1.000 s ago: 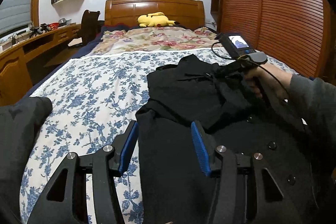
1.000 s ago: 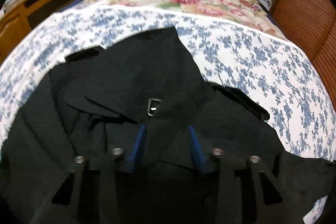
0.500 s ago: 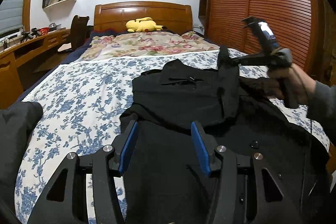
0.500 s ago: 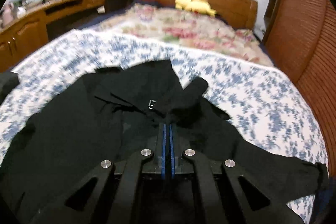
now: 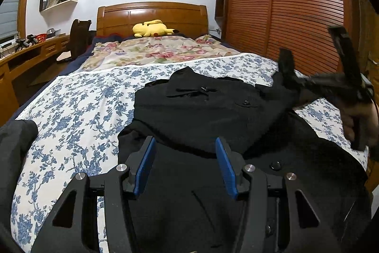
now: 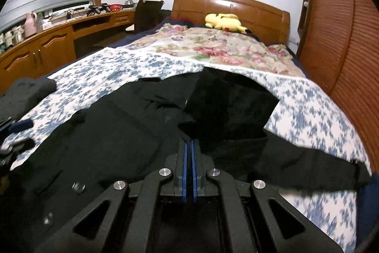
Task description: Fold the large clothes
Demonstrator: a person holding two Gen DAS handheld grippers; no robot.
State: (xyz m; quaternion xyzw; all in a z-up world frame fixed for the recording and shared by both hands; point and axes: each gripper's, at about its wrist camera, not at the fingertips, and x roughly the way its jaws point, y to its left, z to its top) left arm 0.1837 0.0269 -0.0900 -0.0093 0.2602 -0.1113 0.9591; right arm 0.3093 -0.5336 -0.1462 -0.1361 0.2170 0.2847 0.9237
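A black buttoned coat (image 5: 201,115) lies spread on the blue-flowered sheet (image 5: 78,110) of a bed. My left gripper (image 5: 184,146) hovers over the coat's lower half, open, with nothing between its blue pads. In the left wrist view my right gripper (image 5: 293,80) is out at the right, held by a hand (image 5: 360,120). It is shut on the coat's sleeve (image 5: 285,61), which it has lifted off the bed. In the right wrist view its blue pads (image 6: 188,146) meet on black cloth, and the sleeve (image 6: 227,106) rises in a fold ahead of them above the coat (image 6: 106,134).
A yellow plush toy (image 5: 151,29) lies by the wooden headboard (image 5: 151,13), behind a flowered quilt (image 5: 154,51). A slatted wooden wardrobe (image 5: 296,4) runs along the right, and a desk (image 6: 47,44) along the left. A dark grey garment (image 5: 14,141) lies at the bed's left edge.
My right gripper closed on the sleeve over the coat's chest, then drew it up and out to the right. The left gripper stayed open and barely shifted.
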